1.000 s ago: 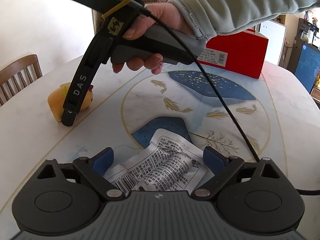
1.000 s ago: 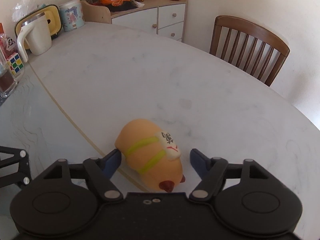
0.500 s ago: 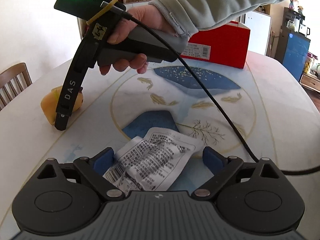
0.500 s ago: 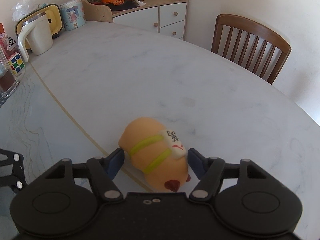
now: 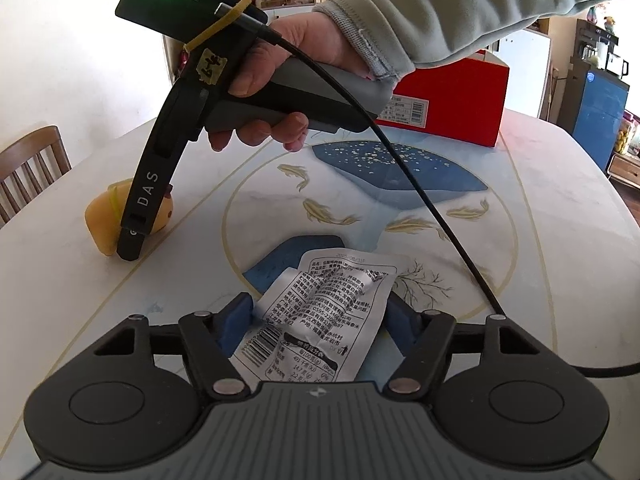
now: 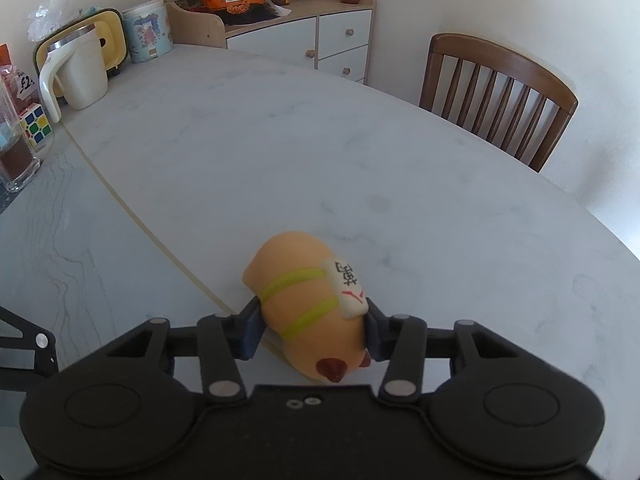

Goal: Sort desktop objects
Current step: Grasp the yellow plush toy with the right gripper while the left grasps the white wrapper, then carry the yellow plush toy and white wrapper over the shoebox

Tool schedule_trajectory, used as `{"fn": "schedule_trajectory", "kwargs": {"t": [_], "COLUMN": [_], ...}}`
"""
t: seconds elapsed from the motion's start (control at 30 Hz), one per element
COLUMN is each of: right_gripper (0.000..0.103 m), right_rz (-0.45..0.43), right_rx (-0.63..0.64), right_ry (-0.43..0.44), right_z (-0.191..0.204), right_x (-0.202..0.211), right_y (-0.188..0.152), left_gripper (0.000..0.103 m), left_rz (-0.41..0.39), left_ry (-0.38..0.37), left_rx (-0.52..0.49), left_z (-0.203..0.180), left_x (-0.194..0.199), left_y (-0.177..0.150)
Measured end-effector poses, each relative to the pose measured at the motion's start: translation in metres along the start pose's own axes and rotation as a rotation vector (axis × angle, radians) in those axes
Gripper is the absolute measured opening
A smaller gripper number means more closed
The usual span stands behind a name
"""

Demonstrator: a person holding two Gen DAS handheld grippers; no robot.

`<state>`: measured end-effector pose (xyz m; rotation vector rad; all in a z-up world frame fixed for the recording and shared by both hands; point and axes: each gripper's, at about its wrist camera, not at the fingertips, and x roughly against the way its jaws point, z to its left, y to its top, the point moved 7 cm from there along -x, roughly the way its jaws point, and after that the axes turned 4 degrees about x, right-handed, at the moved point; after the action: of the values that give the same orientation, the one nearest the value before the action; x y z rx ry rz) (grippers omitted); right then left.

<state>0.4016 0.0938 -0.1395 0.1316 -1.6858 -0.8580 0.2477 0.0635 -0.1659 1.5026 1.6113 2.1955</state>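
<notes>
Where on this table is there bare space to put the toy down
Bare marble lies beyond the orange toy, stretching to the chair and the drawer cabinet. The painted whale between the red box and the white packet is free too. The corner around the white jug is crowded.

"DAS" on the right gripper (image 5: 130, 242); packet (image 5: 320, 320) print too small to read.

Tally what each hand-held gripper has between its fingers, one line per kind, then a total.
Orange squishy toy: 1, between the right hand-held gripper fingers, closing.
Printed white sachet: 1, between the left hand-held gripper fingers, closing.
Total: 2
</notes>
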Motion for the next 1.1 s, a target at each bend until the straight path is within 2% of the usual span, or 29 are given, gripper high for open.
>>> {"fn": "schedule_trajectory", "kwargs": {"t": [0.27,0.83,1.1], "right_gripper": [0.047,0.047,0.047], "right_rz": [-0.008,-0.023,-0.038], "right_rx": [-0.004,-0.043,-0.097], "right_ry": [-0.009,-0.068,-0.087], "right_z": [0.003,-0.003,-0.007], "right_x": [0.015,0.073,0.113], "right_y": [-0.004,-0.033,-0.053], "left_gripper": [0.069,0.069,0.069], "left_rz": [0.001,-0.026,-0.043], "left_ry": [0.024,0.044,0.067], "left_rx": [0.053,0.065,0.060], "left_z": [-0.002,-0.024,-0.037], "left_x": [0.001,0.015,0.030], "left_y": [0.005,0.022,0.039]}}
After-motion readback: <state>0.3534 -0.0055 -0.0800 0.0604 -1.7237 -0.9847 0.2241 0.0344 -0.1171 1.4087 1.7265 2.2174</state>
